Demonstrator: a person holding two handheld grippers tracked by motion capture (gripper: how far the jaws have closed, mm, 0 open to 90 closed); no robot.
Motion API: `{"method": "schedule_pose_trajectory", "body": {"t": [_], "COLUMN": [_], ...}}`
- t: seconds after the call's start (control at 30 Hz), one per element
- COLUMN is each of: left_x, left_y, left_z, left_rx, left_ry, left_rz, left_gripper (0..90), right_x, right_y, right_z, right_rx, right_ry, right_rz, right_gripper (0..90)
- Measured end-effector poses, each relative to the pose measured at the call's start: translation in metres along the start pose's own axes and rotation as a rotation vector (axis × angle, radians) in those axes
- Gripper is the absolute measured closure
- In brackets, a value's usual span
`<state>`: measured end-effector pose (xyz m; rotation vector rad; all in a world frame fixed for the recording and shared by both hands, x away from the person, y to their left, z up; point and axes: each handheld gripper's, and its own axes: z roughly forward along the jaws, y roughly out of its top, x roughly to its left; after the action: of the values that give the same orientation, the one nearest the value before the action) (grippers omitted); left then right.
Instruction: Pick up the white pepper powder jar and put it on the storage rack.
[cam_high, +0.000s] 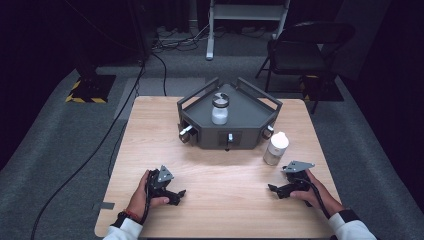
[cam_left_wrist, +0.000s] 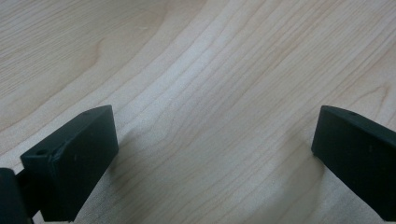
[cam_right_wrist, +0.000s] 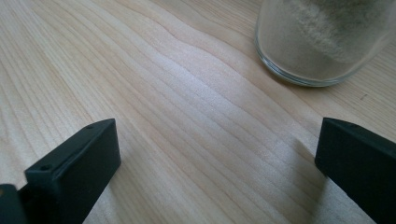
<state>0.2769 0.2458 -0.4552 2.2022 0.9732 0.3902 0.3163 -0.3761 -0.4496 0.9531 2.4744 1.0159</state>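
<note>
Standing just beyond the gaping right tool (cam_high: 274, 189): white-capped jar (cam_high: 275, 148).

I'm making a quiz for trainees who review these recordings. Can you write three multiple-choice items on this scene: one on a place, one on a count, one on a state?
1. Where is the white-capped jar?
A. On the table right of the grey tray
B. Inside the tray
C. In the left claw

2. How many jars are there?
A. One
B. Two
C. Four

3. How is the right claw?
A. Shut on a jar
B. Shut, empty
C. Open, empty

Key: 1 A, it stands on the table by the grey tray. 2 B, the other jar stands in the tray. 3 C, its jaws stand wide apart over bare wood.
</note>
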Motion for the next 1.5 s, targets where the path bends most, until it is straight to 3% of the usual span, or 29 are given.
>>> {"method": "schedule_pose_trajectory", "body": {"t": [0.3,0.57,0.83,1.5], "left_x": [0.000,0.000,0.000,0.000], "left_y": [0.000,0.000,0.000,0.000], "left_z": [0.000,0.000,0.000,0.000], "left_rx": [-0.001,0.000,0.000,0.000], "left_ry": [0.002,-0.001,0.000,-0.001], "left_rz": [0.000,0.003,0.003,0.003], "left_gripper": [0.1,0.0,0.1,0.1], "right_x": [0.002,0.008,0.008,0.001], "right_y": [0.009,0.008,0.008,0.036], "right_z": [-0.003,-0.013,-0.024,-0.033], "right_rx": [0.042,-0.005,-0.091,-0.121], "right_ry": [-0.022,-0.087,-0.109,-0.150], "right_rz": [-0.011,0.028,0.058,0.068], "right_gripper": [0.6,1.0,1.1,2.3]}}
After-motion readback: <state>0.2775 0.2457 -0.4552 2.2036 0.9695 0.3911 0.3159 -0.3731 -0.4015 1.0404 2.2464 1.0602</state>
